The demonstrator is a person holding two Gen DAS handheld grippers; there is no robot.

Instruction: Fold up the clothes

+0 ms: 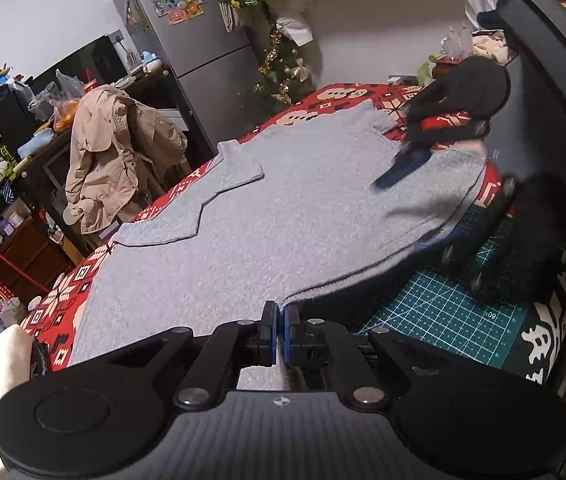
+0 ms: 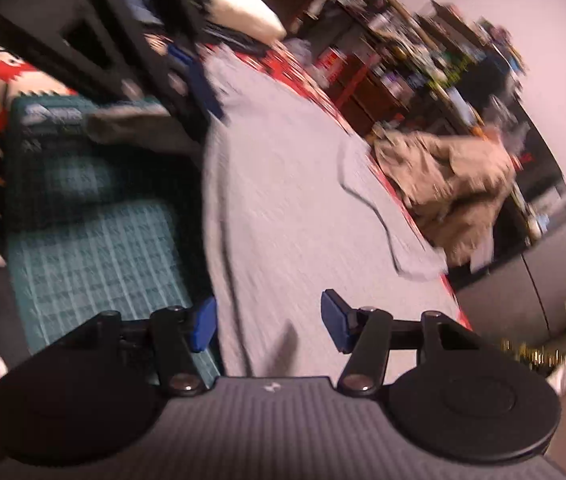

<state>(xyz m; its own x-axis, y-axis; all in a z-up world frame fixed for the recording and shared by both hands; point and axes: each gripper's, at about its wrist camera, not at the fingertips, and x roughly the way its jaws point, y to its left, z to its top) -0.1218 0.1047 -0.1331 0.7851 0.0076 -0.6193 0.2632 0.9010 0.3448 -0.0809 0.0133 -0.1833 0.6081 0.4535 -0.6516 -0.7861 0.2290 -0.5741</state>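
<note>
The grey sweater (image 1: 267, 216) lies flat on the patterned cloth (image 1: 63, 300), sleeve folded in. Left gripper (image 1: 280, 330) pinches its near right edge; right gripper (image 2: 269, 322) hovers released, probably mid-fold, needing its own grip

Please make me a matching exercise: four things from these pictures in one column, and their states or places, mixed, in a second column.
Things:
1. left hand-held gripper
2. right hand-held gripper
3. beige coat
4. green cutting mat

States or places:
A. open above the cloth
B. partly under the grey sweater
C. shut on the grey sweater's edge
D. draped beside the table

Pairs: 1-C, 2-A, 3-D, 4-B
</note>
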